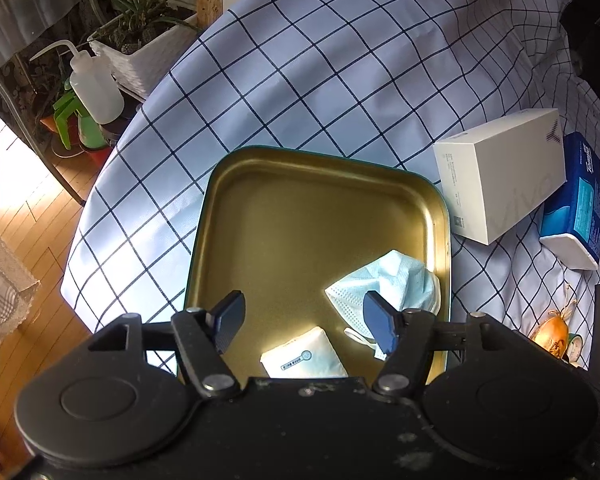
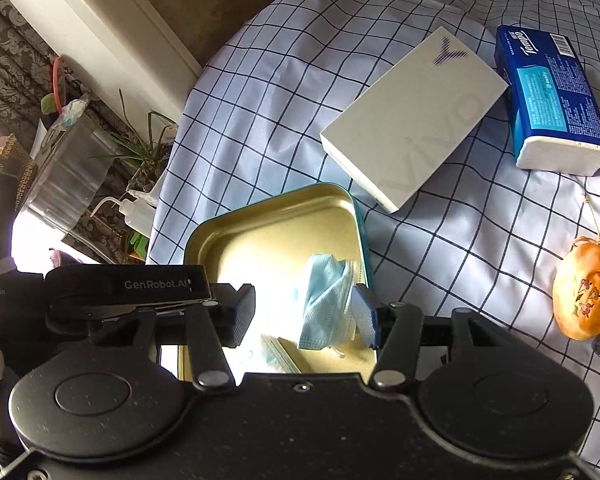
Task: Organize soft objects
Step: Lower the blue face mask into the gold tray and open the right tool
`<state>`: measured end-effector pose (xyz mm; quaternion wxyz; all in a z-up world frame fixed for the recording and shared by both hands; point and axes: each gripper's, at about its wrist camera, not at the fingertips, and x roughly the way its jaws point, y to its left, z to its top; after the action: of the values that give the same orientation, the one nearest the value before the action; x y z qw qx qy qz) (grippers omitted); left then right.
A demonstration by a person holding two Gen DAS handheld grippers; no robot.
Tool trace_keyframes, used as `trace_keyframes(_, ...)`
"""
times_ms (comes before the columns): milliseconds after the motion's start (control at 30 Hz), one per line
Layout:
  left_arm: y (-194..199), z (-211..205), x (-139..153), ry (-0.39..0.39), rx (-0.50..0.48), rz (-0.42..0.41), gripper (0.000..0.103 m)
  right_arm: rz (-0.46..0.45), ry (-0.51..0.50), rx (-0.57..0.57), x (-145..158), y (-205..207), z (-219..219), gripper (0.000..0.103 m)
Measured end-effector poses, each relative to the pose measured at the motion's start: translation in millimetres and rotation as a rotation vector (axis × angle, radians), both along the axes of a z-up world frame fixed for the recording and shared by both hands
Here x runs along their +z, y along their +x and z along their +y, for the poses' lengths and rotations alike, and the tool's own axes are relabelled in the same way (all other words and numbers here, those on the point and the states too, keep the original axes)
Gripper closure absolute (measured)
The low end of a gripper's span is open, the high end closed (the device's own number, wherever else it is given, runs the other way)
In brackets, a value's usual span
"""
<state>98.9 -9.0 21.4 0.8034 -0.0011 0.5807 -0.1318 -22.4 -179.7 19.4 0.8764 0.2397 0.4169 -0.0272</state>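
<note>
A gold tray with a teal rim (image 1: pixel 320 184) (image 2: pixel 268 216) sits on the checked tablecloth. In it lie a crumpled light-blue face mask (image 1: pixel 384 284) (image 2: pixel 324 300) and a flat white packet (image 1: pixel 304 354) (image 2: pixel 278 354). My left gripper (image 1: pixel 305 322) hovers open over the tray's near end, with the packet lying below between its fingers, untouched. My right gripper (image 2: pixel 304 316) is open too. The mask rests against its right finger (image 2: pixel 366 316) while the left finger stands well apart from it.
A white box (image 1: pixel 500 176) (image 2: pixel 412 116) and a blue tissue pack (image 1: pixel 580 204) (image 2: pixel 552 96) lie right of the tray. An orange embroidered pouch (image 2: pixel 584 292) (image 1: pixel 552 334) is at the near right. Past the table's left edge stand a squeeze bottle (image 1: pixel 96 88) and potted plants (image 1: pixel 140 40).
</note>
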Motion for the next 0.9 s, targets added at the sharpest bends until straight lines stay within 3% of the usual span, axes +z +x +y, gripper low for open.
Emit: trace_keyframes(900,-12,-8,-4,0.001,-0.055,0.005,0.039,0.073,0.001,-0.047,-11,-1,-14,0.05)
